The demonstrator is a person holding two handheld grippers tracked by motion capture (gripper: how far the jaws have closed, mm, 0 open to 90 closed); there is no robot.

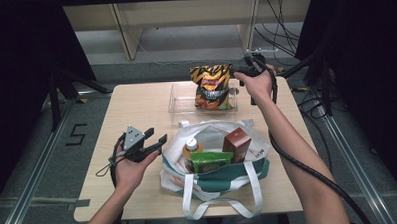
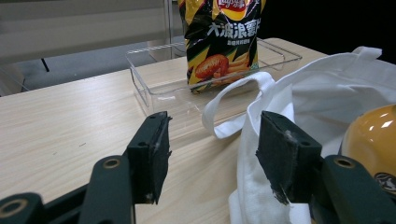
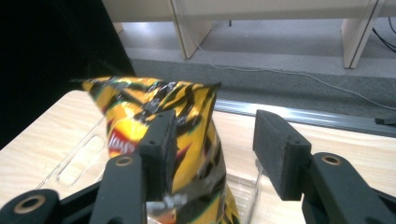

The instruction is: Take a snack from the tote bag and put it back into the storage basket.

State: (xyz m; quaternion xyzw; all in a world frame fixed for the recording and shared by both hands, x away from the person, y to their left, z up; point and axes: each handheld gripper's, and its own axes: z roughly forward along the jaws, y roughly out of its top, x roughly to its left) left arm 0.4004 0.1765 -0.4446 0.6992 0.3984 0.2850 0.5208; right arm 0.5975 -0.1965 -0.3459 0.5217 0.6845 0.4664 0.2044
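Observation:
A yellow-and-black bag of crisps (image 1: 211, 86) (image 2: 222, 42) (image 3: 196, 116) stands upright in a clear plastic tray (image 1: 178, 100) (image 2: 144, 79) at the back of the table. My right gripper (image 1: 242, 69) (image 3: 212, 140) is at the bag's top right corner. Its jaws stand open, the bag's edge lies by the left jaw, and the pads are not pressing on it. My left gripper (image 1: 155, 138) (image 2: 212, 154) rests open just left of a white-and-green tote bag (image 1: 214, 179) (image 2: 327, 84), with nothing between its jaws.
The tote holds an orange-capped bottle (image 1: 191, 147) (image 2: 369, 135), a green packet (image 1: 208, 161) and a brown box (image 1: 236, 144). Its white handles hang over the table's front edge. Bare wooden tabletop (image 1: 131, 104) lies to the left. Cables trail behind the table at the right.

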